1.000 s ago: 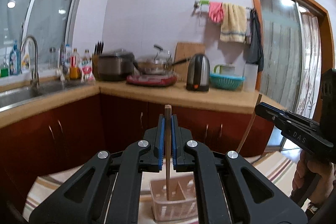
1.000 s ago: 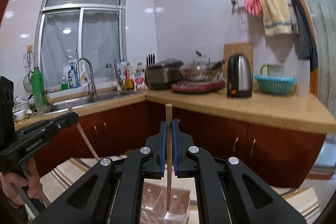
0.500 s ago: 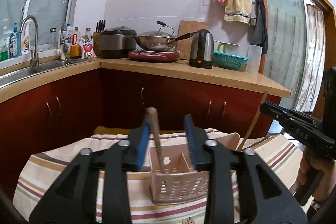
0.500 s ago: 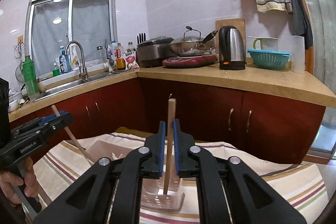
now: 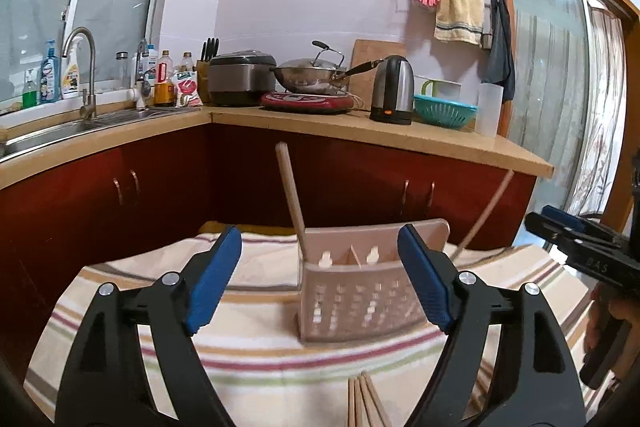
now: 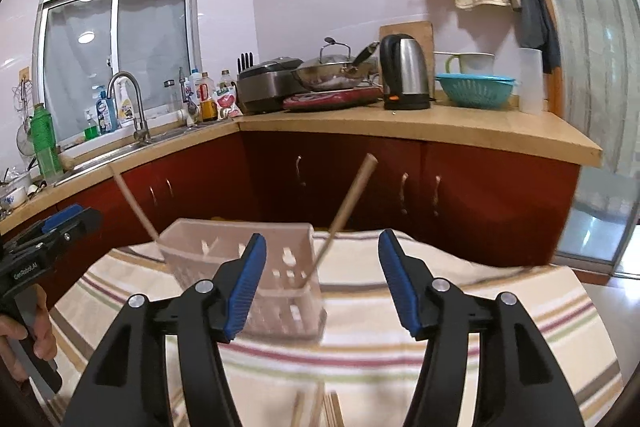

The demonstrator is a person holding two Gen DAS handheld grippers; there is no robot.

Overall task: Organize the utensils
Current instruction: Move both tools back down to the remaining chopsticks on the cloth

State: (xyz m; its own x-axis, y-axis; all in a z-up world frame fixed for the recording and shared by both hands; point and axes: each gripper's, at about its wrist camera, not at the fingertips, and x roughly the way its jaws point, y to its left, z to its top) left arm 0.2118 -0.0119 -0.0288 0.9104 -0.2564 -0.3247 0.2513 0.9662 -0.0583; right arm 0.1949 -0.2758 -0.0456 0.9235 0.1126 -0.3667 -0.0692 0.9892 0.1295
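Striped cloth (image 5: 256,343), both grippers (image 5: 320,277) (image 6: 320,279) spread empty, kitchen counter (image 6: 440,127), red cabinets (image 5: 120,195)

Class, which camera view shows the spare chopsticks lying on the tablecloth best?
The left wrist view: the chopsticks lie sharp between its open gripper fingers. In the right wrist view, the chopsticks are blurred at the bottom edge.

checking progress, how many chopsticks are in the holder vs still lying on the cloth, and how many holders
chopsticks standing in the holder: 2
chopsticks lying on the striped cloth at the near edge: about 3, cropped, count uncertain
utensil holder: 1
total: about 6
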